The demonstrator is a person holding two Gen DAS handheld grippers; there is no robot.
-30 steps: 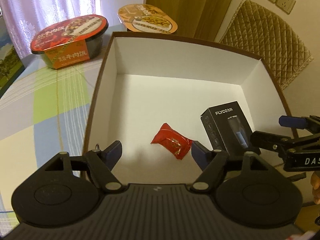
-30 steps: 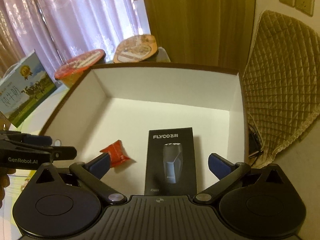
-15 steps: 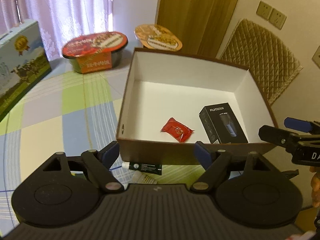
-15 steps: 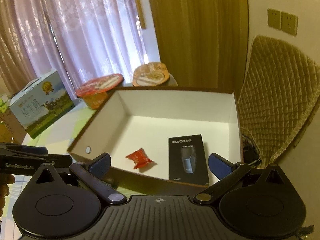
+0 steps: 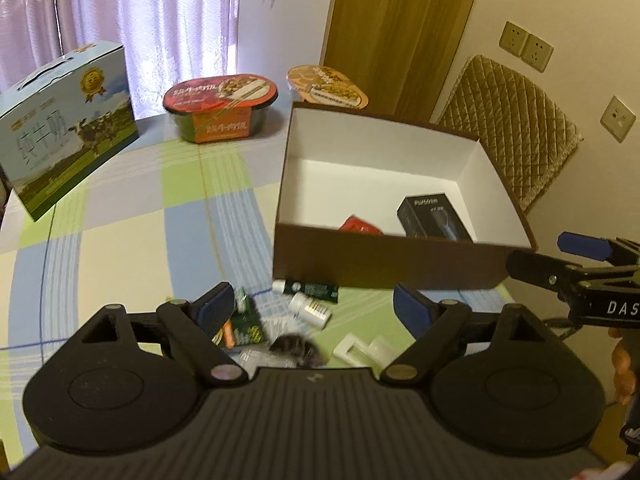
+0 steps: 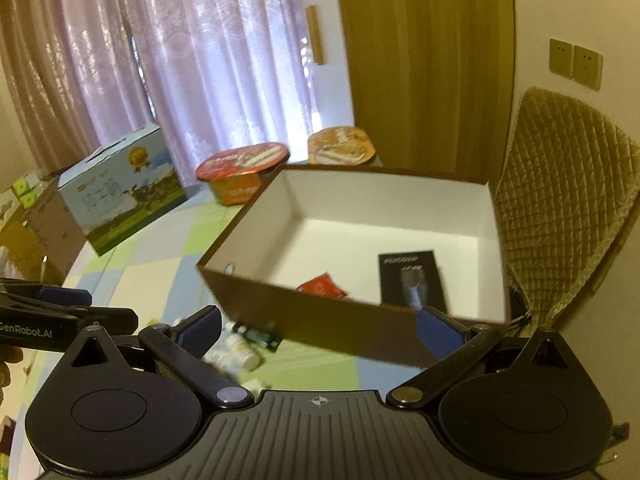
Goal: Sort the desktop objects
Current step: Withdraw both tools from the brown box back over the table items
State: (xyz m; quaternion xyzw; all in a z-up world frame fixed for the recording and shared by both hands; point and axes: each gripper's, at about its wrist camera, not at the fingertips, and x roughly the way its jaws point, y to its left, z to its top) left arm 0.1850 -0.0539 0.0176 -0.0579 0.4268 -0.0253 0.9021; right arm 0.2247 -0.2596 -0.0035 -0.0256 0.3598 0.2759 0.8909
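Note:
A brown box with a white inside [image 5: 384,262] [image 6: 312,320] stands on the checked tablecloth. In it lie a red packet [image 5: 358,225] [image 6: 322,286] and a black FLYCO box [image 5: 432,216] [image 6: 412,276]. In front of the box lie loose items: a dark green tube [image 5: 310,287] [image 6: 258,336], a white pill bottle [image 5: 310,309] [image 6: 240,350], a green packet [image 5: 248,326] and a white plastic piece [image 5: 362,348]. My left gripper [image 5: 314,308] is open and empty above these items. My right gripper [image 6: 318,326] is open and empty, near the box's front wall.
A blue milk carton [image 5: 60,124] [image 6: 120,188] stands at the left. A red instant-meal bowl [image 5: 220,106] [image 6: 244,172] and an orange-lidded one [image 5: 326,86] [image 6: 340,146] stand behind the box. A quilted chair back [image 5: 508,128] [image 6: 560,200] is at the right.
Both grippers have pulled back and up from inside the box. The box's front wall and the loose items before it have come into view. Both stay open.

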